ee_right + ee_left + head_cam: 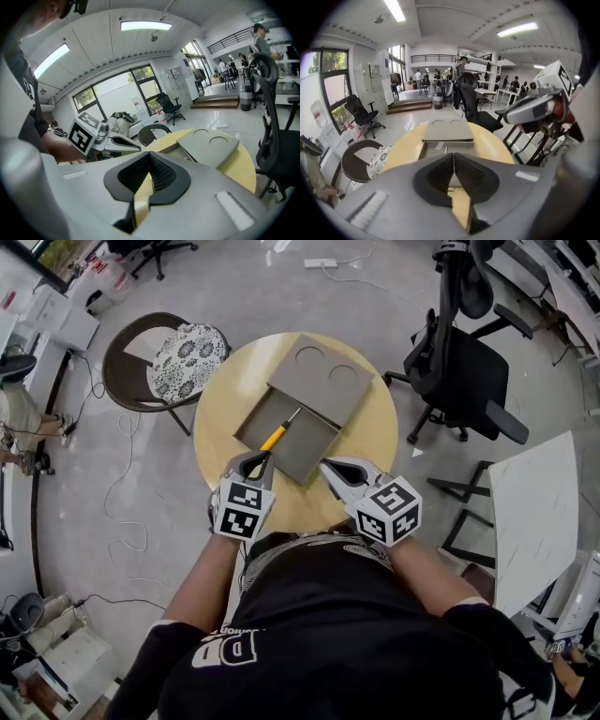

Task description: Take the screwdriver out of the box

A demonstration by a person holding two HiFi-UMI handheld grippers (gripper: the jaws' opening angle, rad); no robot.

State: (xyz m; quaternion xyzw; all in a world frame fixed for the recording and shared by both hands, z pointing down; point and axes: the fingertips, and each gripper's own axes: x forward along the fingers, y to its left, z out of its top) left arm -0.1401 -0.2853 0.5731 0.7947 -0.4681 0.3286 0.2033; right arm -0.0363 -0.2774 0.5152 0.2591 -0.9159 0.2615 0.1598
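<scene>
A grey floor (pixel 244 287) carries a round wooden table (pixel 375 442), a cushioned brown chair (pixel 122 371) and a black office chair (pixel 469 381).

Lit brightly, evenly by ceiling strip lights (pixel 396 9) and windows (pixel 117 93). Reflects glare off floor (pixel 410 121). Curves strongly, darkens at gripper-view edges; blurs near foreground.

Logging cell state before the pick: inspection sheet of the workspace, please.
Surface: round wooden table, bare apart from the box.
Job's things: grey box open, lid offset over its far end; screwdriver lies inside.
Clutter: nothing seen.
Grippers: left gripper shut, empty, at the box's near corner; right gripper shut, empty, beside the box.
Cables: white cable on the floor; power strip farther off.
Surroundings: cushioned chair, office chair, white table.
</scene>
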